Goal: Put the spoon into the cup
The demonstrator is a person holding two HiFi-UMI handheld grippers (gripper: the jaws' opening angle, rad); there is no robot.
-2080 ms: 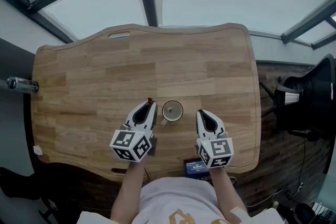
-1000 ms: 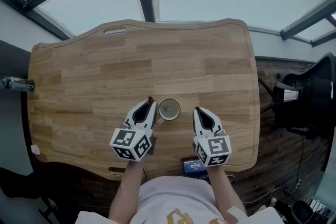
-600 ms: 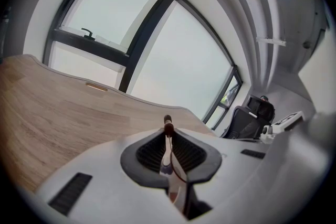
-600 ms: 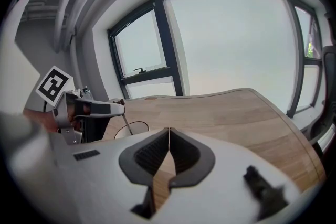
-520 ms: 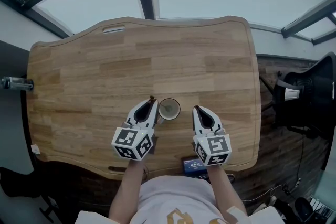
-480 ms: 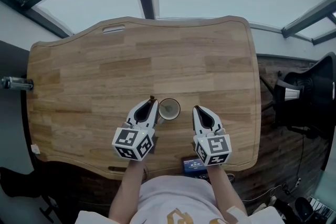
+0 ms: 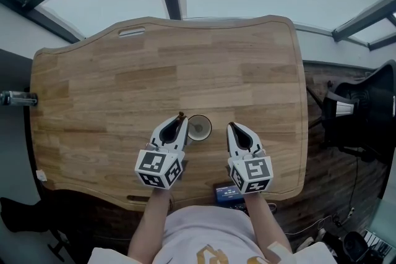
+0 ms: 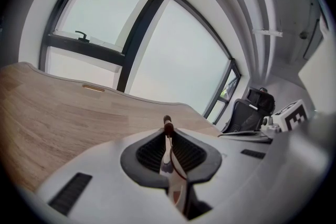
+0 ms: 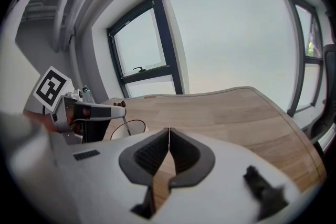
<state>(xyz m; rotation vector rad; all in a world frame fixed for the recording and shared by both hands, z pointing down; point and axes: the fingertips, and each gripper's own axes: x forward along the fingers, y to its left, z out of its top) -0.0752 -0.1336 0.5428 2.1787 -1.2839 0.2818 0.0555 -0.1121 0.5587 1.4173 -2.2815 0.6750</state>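
A pale cup (image 7: 199, 127) stands on the wooden table (image 7: 124, 89), near the front edge between my two grippers. My left gripper (image 7: 179, 120) is just left of the cup and shut on the spoon (image 8: 168, 157). The spoon's dark brown end (image 7: 180, 114) pokes out past the fingertips. In the right gripper view a thin shaft (image 9: 126, 124) hangs from the left gripper's tip over the cup's mouth (image 9: 132, 128). My right gripper (image 7: 233, 127) rests to the right of the cup, apart from it, shut with nothing between its pads (image 9: 169, 136).
A small device with a blue screen (image 7: 226, 192) lies at the table's near edge, between my arms. A black chair (image 7: 365, 111) stands off the table's right side. A metal cylinder (image 7: 15, 97) sticks out past the left edge.
Almost nothing. The left gripper with the spoon has crept slightly right, toward the cup. The right gripper and the cup have stayed put.
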